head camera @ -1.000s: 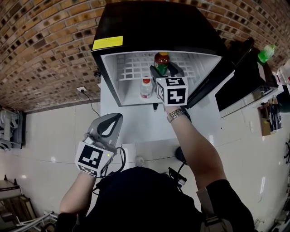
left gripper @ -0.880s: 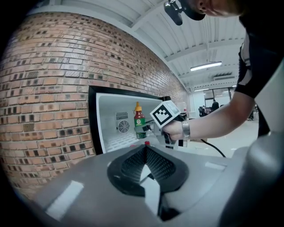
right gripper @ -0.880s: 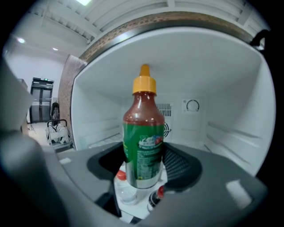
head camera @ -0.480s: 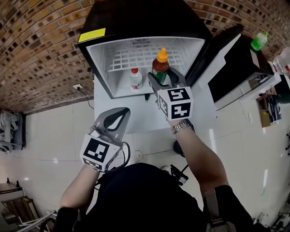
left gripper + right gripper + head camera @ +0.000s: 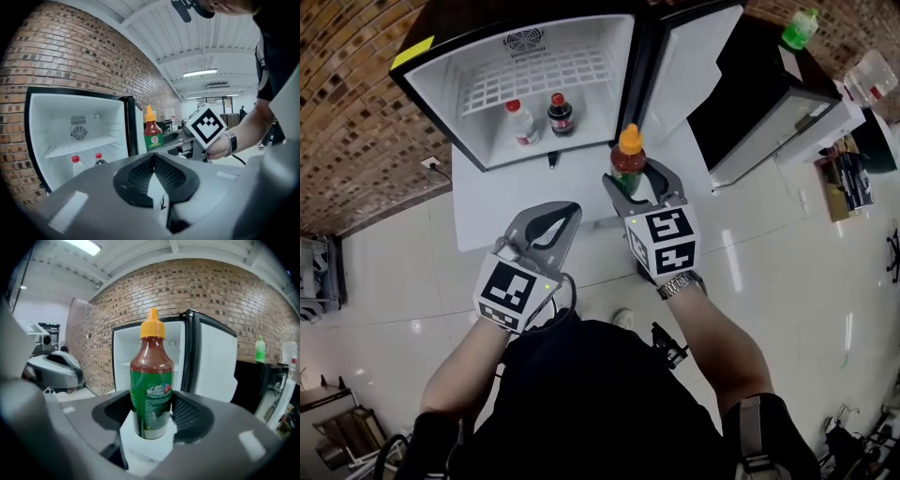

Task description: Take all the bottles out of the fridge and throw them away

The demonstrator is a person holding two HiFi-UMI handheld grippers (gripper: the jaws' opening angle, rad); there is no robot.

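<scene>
Bright, even light fills the room from ceiling strip lights (image 5: 200,72). The glossy floor (image 5: 825,281) throws back soft white glints. The fridge (image 5: 431,98) interior looks pale, almost washed out. The brick wall (image 5: 347,112) bows hard toward the frame edges. Both gripper views darken to black at the corners. The sauce bottle (image 5: 151,380) is evenly lit and clear.

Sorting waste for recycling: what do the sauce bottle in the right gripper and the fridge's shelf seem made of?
The sauce bottle looks like clear glossy plastic: red sauce shows through above a green printed label, under an opaque orange cap; glass can't be ruled out. The shelf seems white coated wire, an open grid.
</scene>
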